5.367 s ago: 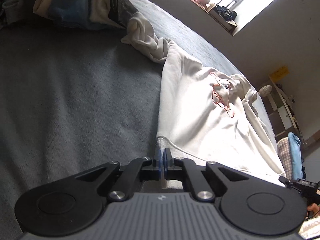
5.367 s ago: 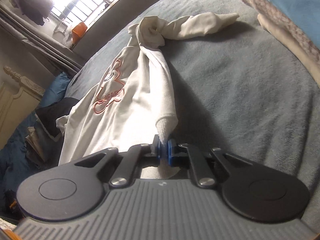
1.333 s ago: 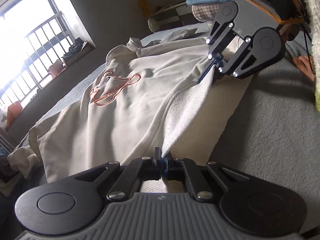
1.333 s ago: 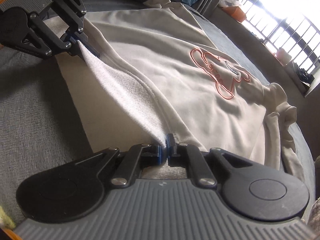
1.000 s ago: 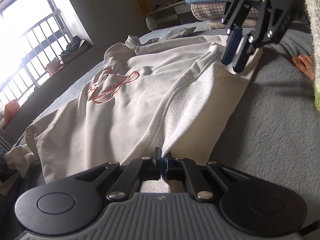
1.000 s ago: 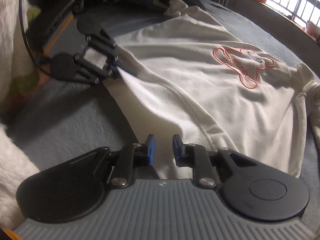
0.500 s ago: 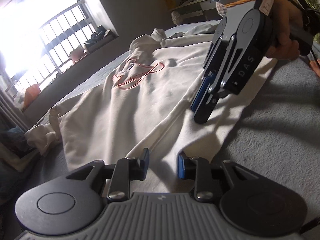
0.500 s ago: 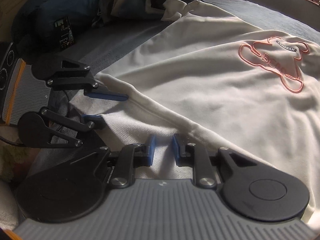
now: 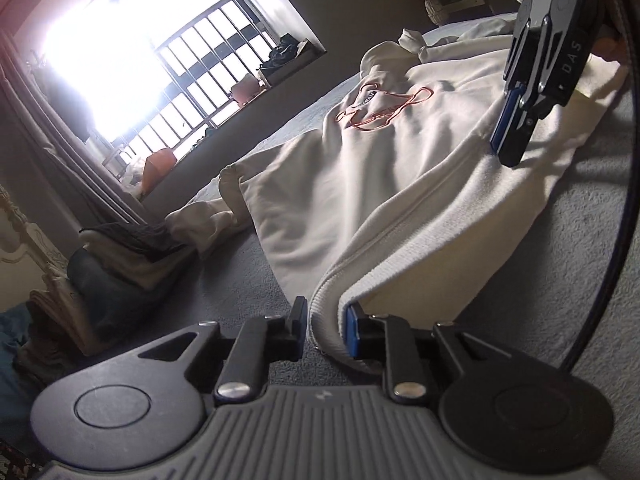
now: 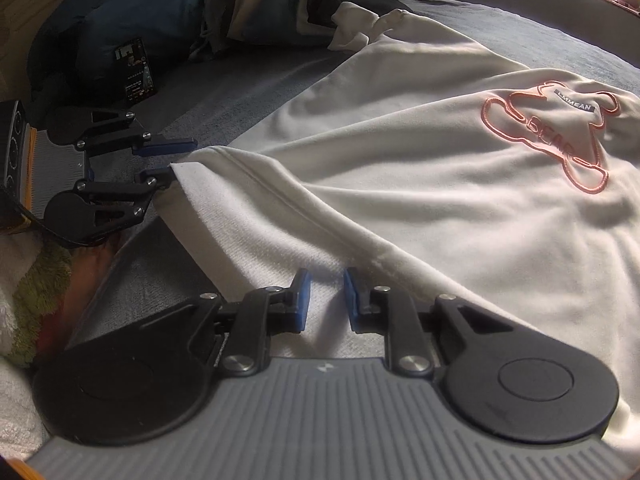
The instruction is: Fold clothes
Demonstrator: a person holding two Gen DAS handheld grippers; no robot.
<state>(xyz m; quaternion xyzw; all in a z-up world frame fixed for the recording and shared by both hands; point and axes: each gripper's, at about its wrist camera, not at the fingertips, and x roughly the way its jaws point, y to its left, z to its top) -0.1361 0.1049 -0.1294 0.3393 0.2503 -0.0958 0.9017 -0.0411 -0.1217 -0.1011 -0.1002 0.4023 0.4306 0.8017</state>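
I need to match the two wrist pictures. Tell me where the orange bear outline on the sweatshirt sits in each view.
Left wrist: the bear outline is above centre, on the sweatshirt, left of the right gripper.
Right wrist: the bear outline is at upper right, far from the left gripper at the left edge.
Shared landmark: the ribbed hem, running between both grippers.

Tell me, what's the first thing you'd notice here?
A big cream sweatshirt lies spread on the grey bed, with an orange bear outline on its chest. The left gripper sits at the ribbed hem's corner, fingers apart, and the right gripper hovers open over the hem. Bright light pours through a barred window.
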